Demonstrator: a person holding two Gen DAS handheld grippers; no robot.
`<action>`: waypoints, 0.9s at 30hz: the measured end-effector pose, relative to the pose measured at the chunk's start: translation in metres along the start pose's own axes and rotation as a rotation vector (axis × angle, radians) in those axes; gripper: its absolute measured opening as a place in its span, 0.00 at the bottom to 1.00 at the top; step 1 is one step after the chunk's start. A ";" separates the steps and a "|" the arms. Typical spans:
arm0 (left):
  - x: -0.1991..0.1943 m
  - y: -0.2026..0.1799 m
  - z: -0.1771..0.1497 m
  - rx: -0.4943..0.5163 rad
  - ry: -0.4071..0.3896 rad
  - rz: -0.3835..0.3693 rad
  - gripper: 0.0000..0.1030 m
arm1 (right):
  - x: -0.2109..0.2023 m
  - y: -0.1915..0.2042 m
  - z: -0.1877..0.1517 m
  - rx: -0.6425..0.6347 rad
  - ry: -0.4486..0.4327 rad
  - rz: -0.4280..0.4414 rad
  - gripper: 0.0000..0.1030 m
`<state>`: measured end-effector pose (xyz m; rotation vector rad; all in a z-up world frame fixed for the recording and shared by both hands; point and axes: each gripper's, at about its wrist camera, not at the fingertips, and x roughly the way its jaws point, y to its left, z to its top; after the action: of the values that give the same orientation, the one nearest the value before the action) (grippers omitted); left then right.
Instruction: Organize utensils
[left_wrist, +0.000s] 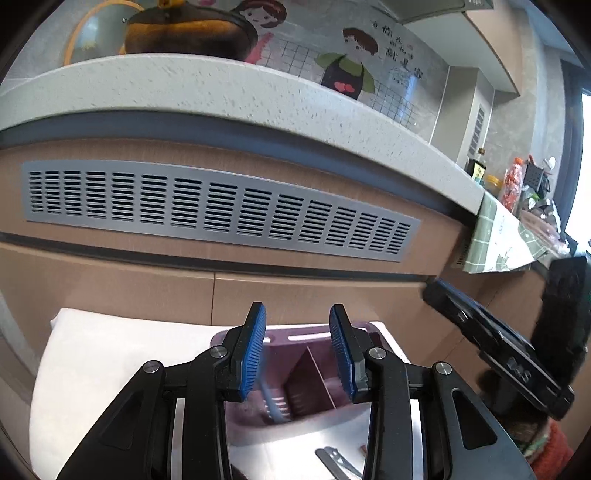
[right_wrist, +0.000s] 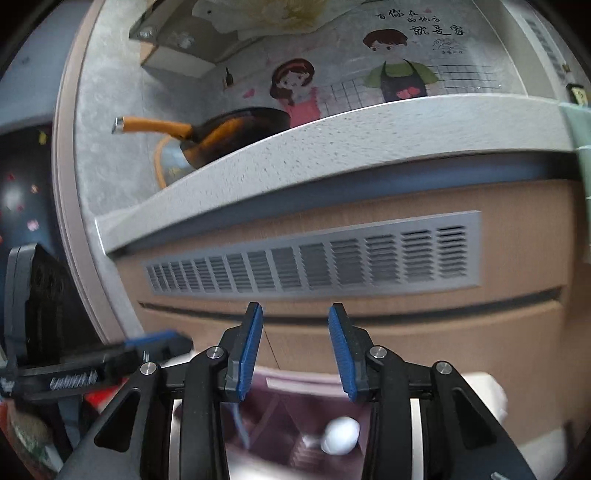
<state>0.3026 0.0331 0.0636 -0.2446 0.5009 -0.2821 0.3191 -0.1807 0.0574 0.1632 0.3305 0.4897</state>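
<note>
While both grippers are held above the white table (left_wrist: 110, 354), the mauve plastic utensil holder with a divider wall (left_wrist: 314, 373) is seen directly below and ahead of them, in front of the brown cabinet with the grey vent grille (left_wrist: 221, 206). A blue-handled utensil (left_wrist: 267, 400) is standing tilted in the left compartment of the holder, and a white spoon (right_wrist: 340, 435) is seen in the right compartment, its bowl upward. A flat metal utensil (left_wrist: 338, 461) is lying on the table just in front of the holder, its long axis running diagonally; it is judged to be nearer to the left gripper (left_wrist: 297, 350). The left gripper is spread wide and nothing is held between its blue pads. The right gripper (right_wrist: 295, 350) is equally wide apart and empty, positioned over the holder.
</note>
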 end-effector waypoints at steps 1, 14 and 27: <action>-0.015 0.002 -0.004 0.004 -0.027 0.009 0.36 | -0.011 0.002 -0.002 -0.011 0.015 -0.012 0.35; -0.099 0.024 -0.107 0.098 0.130 0.292 0.35 | -0.091 0.016 -0.092 -0.078 0.337 -0.083 0.34; -0.088 0.036 -0.159 -0.069 0.326 0.149 0.24 | -0.097 0.030 -0.159 -0.159 0.470 -0.148 0.33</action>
<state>0.1560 0.0693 -0.0432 -0.2278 0.8484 -0.1588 0.1698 -0.1899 -0.0582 -0.1343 0.7549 0.4022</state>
